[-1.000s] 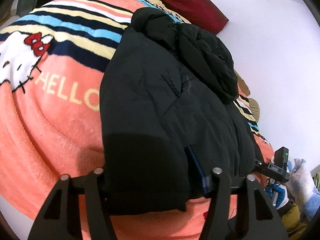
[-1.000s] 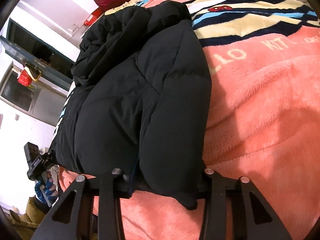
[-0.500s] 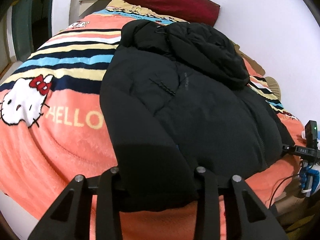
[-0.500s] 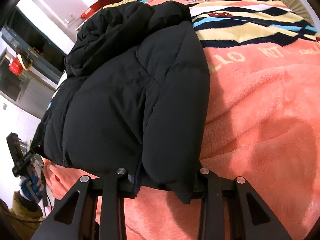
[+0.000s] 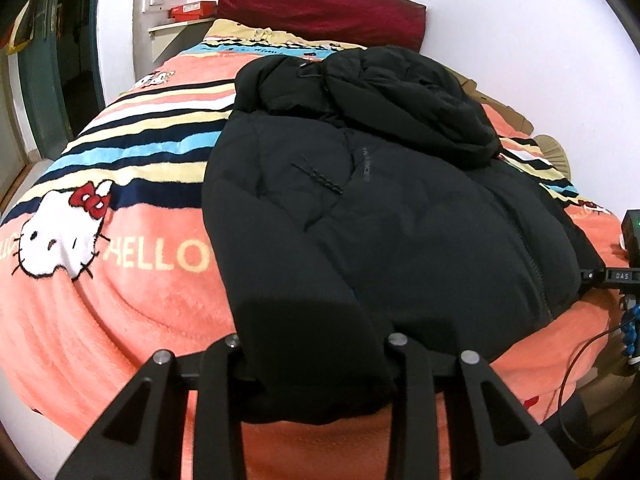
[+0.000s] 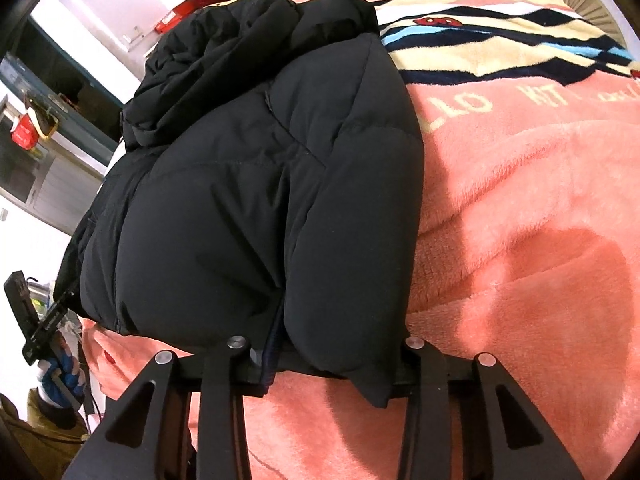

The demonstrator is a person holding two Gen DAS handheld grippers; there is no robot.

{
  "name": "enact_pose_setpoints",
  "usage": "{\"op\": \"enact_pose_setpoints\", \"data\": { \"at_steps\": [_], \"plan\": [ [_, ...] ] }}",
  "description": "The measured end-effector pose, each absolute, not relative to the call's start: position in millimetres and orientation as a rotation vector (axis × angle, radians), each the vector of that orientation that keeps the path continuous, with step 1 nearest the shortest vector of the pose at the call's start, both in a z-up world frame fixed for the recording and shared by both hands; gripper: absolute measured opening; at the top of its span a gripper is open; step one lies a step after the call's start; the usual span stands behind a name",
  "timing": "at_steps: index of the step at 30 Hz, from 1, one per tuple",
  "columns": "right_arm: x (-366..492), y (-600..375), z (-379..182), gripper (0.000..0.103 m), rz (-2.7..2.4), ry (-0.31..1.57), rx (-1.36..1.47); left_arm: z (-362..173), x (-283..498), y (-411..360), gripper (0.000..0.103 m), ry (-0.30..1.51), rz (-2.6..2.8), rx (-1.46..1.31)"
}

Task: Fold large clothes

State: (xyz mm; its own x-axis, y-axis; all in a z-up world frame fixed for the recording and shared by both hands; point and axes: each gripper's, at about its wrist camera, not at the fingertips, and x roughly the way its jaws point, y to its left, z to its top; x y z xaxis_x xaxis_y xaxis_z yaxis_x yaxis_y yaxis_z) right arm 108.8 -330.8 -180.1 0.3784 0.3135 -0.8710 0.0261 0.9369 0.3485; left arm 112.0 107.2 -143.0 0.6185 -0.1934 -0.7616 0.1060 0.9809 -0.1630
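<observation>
Black jacket (image 5: 360, 208) hem between closing left hand-held gripper (image 5: 314, 354) jaws.

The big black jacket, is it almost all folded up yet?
Partly. The black puffer jacket lies on the pink Hello Kitty blanket with its sleeves already tucked in. Left gripper is closing on the bottom hem; right gripper, opening slightly, has it too. Folding the hem up toward the hood remains.
</observation>
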Motion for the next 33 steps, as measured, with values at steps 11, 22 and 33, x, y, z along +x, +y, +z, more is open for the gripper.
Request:
{"op": "enact_pose_setpoints", "data": {
  "at_steps": [11,22,33],
  "plan": [
    [107,-327,-174,0.026,0.199,1.141,0.302,-140,110,100,0.029,0.880,-0.156,-0.056],
    [108,-330,-183,0.035,0.211,1.149,0.342,-144,114,97,0.030,0.900,-0.152,-0.041],
    [106,-332,-184,0.035,0.222,1.139,0.369,-148,115,111,0.040,0.946,-0.234,-0.183]
  ]
}}
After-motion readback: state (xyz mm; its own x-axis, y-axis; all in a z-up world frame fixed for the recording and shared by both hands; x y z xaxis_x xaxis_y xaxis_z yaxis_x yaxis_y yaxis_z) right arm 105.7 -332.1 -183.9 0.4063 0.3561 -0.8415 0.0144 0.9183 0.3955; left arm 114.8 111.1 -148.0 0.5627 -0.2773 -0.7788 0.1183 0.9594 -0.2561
